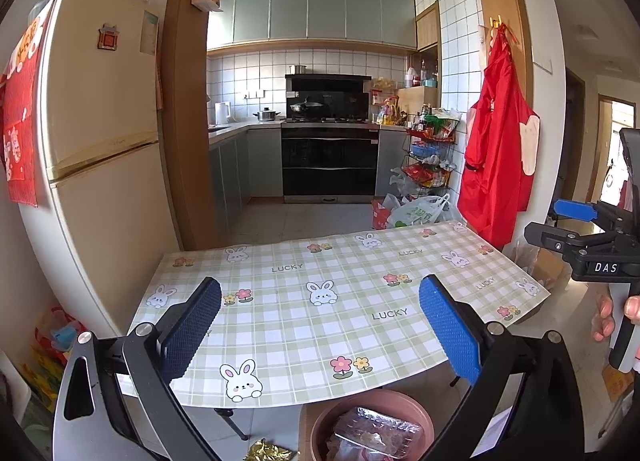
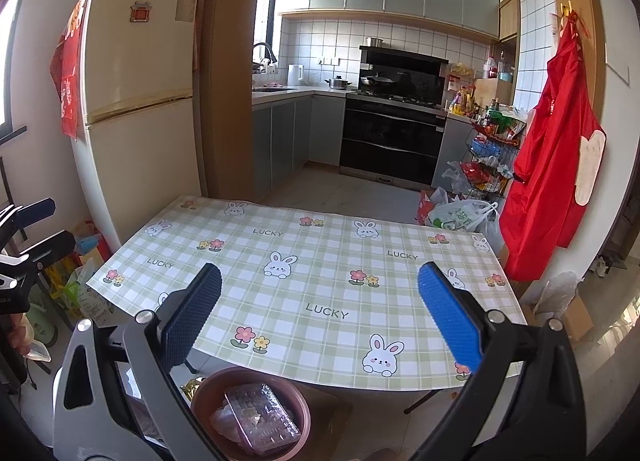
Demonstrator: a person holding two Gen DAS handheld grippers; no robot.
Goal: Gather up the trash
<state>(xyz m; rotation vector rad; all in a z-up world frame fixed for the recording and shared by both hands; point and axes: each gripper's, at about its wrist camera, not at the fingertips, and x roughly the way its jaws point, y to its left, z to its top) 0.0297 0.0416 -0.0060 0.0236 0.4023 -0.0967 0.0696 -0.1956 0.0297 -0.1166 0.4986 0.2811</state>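
A pink round bin (image 1: 320, 417) stands on the floor below the table's near edge; it also shows in the right wrist view (image 2: 200, 397). Inside lie a clear plastic tray (image 1: 376, 427) (image 2: 260, 409) and crumpled wrappers. A gold foil wrapper (image 1: 268, 452) (image 2: 193, 385) lies on the floor beside the bin. My left gripper (image 1: 320, 325) is open and empty, above the table's near edge. My right gripper (image 2: 320, 321) is open and empty, also above the near edge. The right gripper's body shows at the right of the left wrist view (image 1: 592, 253).
A table with a green checked bunny cloth (image 1: 344, 301) (image 2: 312, 273) fills the middle. A cream fridge (image 1: 100, 133) stands at the left. Plastic bags (image 2: 460, 217) and a wire rack (image 2: 488, 157) stand behind the table at the right. A red apron (image 2: 552, 165) hangs on the right wall.
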